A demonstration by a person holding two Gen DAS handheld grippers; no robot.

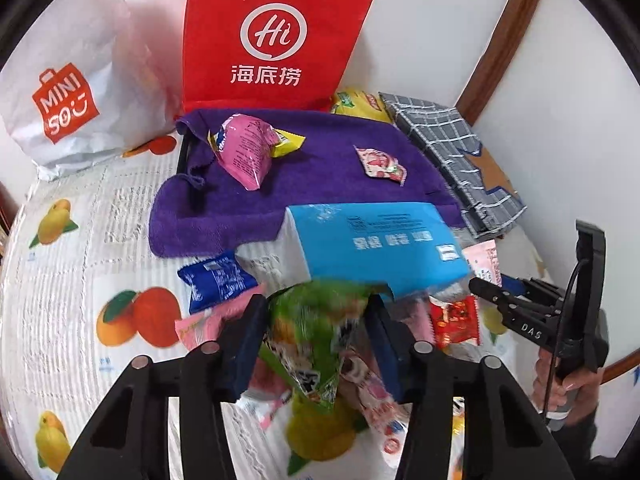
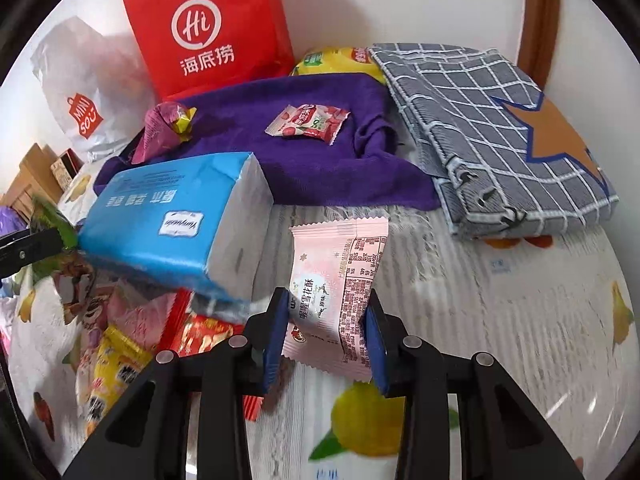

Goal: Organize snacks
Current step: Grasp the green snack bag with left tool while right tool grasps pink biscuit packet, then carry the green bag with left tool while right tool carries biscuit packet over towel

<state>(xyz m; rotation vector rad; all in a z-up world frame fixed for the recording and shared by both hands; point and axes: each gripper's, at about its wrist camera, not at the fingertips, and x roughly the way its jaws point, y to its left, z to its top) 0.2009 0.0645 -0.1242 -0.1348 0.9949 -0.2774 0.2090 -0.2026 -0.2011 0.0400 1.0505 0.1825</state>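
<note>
A crinkled green snack packet (image 1: 316, 340) stands tilted above the snack heap; a pale pink nougat-crisp packet (image 2: 336, 292) lies flat, back side up, beside the blue tissue pack (image 2: 176, 224).

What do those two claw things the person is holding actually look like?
Both are black plastic frames with round silver pins at the joints and two dark blue padded fingers. The right gripper, seen from the left one, carries white "DAS" lettering and a thin black cable. The hand gripping its handle shows a dark sleeve.

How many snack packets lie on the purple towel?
2: a pink packet near the purple towel's left end and a strawberry packet towards its right. Others may be hidden behind the blue box.
</note>
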